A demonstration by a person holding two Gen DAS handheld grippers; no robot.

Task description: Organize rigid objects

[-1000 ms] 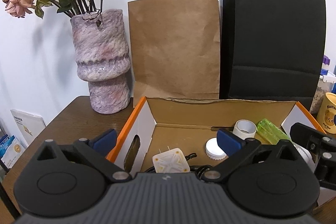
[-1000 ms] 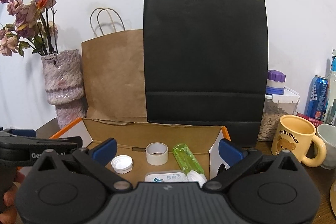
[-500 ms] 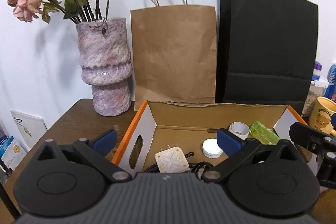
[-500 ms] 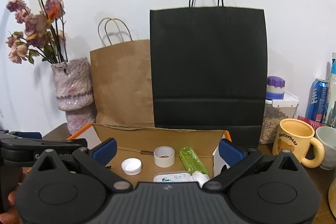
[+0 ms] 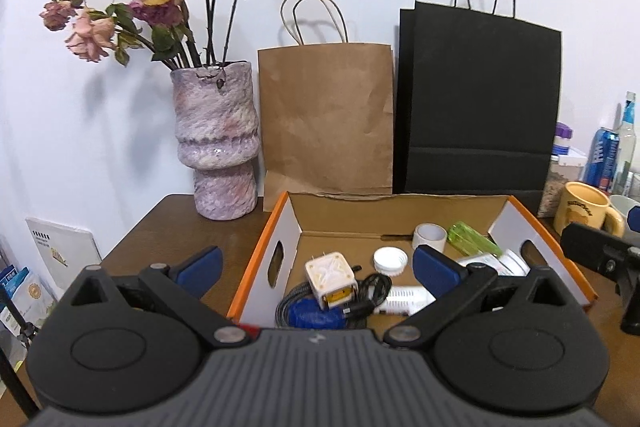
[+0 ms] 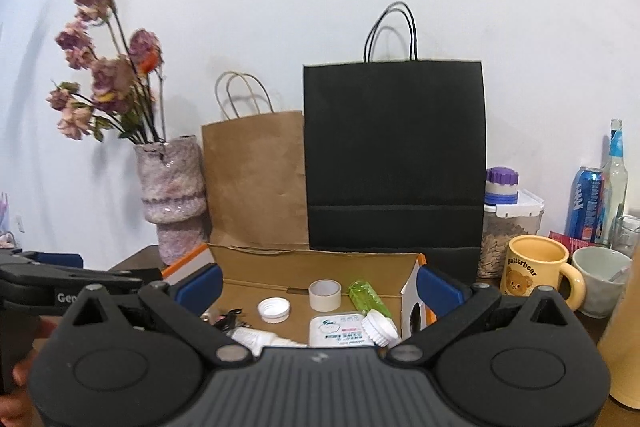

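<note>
Both grippers hang near the box (image 5: 280, 227) with their jaws spread wide and nothing between them: the left gripper (image 5: 318, 267) over the box's near left corner, the right gripper (image 6: 320, 285) over its near right end. The task's things all lie inside the box, which sits on the desk (image 5: 224, 227) in front of two upright bags.

Risks, as I judge them: the charger (image 5: 330, 281) sits on a tangle of cable (image 5: 368, 297), so lifting one could drag the other. The green tube (image 6: 366, 297) is round and may roll from a pinch. A wide swing to the right could knock the mug (image 6: 536, 271).

Count in the box: one charger, one cable tangle, one cap (image 6: 274, 309), one tape roll (image 6: 325, 295), one green tube, one white pack (image 6: 340, 327), one white brush (image 6: 380, 327). Behind it stand one brown bag (image 5: 326, 119) and one black bag (image 5: 480, 99).
</note>
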